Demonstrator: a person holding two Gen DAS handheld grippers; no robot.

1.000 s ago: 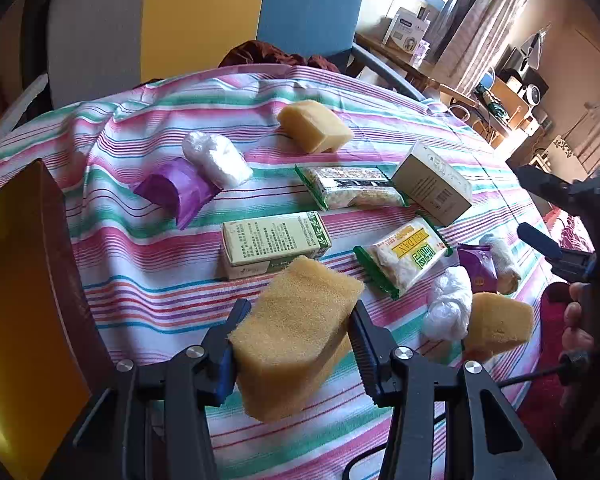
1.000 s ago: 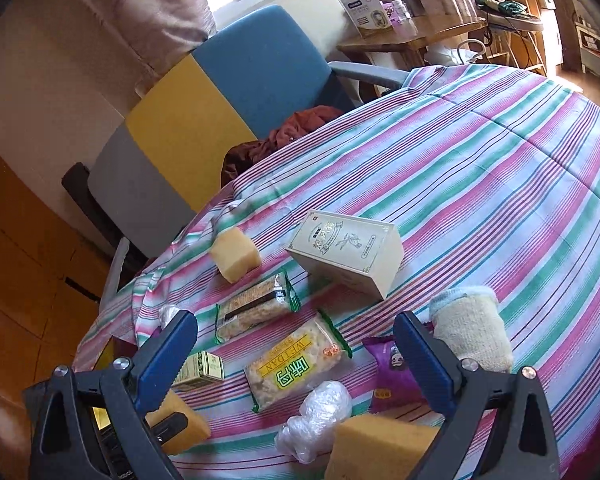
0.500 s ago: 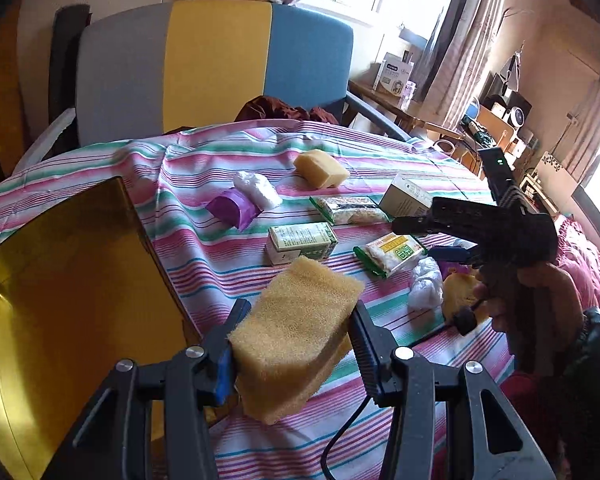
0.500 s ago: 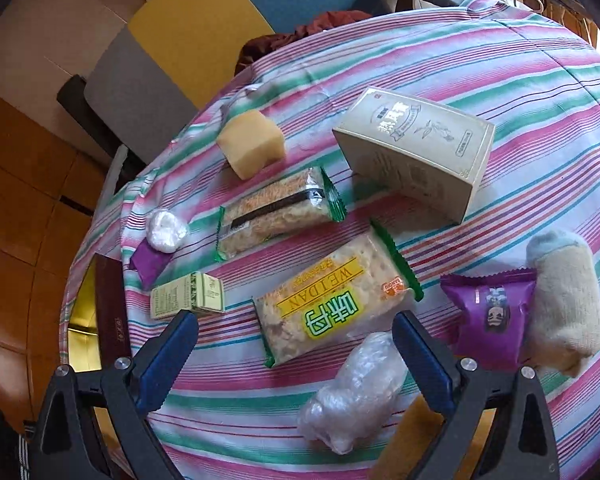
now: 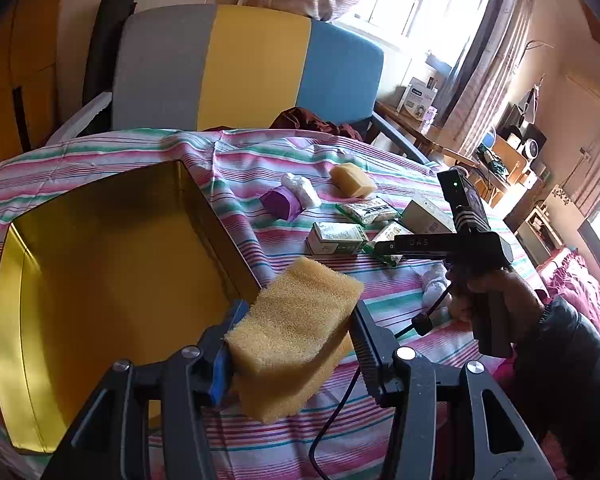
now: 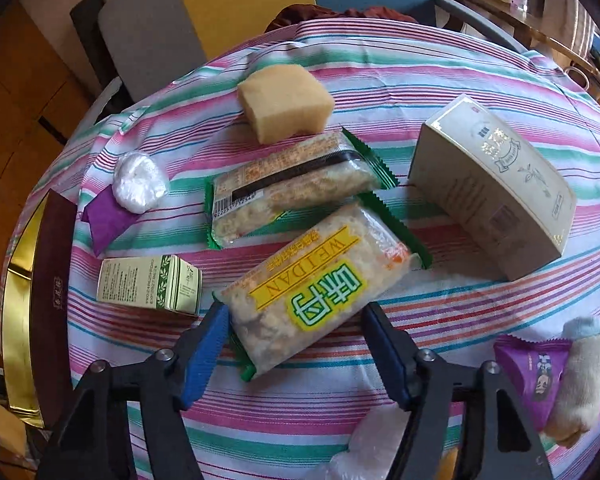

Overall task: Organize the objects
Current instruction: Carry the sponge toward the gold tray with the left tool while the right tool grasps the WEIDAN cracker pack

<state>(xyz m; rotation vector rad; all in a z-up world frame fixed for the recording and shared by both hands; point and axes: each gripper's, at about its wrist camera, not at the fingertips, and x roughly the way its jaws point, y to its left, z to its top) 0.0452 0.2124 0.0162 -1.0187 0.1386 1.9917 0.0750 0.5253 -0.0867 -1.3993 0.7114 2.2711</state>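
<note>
Beside the gold box (image 5: 100, 280), the left hand-held gripper (image 5: 292, 344), pinching the sponge (image 5: 292, 340), had carried it boxward; the right hand-held gripper (image 6: 296, 344), spread, had dropped astride the cracker packet (image 6: 319, 292).

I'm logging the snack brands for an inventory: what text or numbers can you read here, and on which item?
"WEIDAN": yellow band on the snack packet between the right gripper fingers.
"DAS": side of the right gripper, in the left wrist view.
Barcode digits on the second snack packet: blurred.
Print on the small green box and grey box: too small.
</note>
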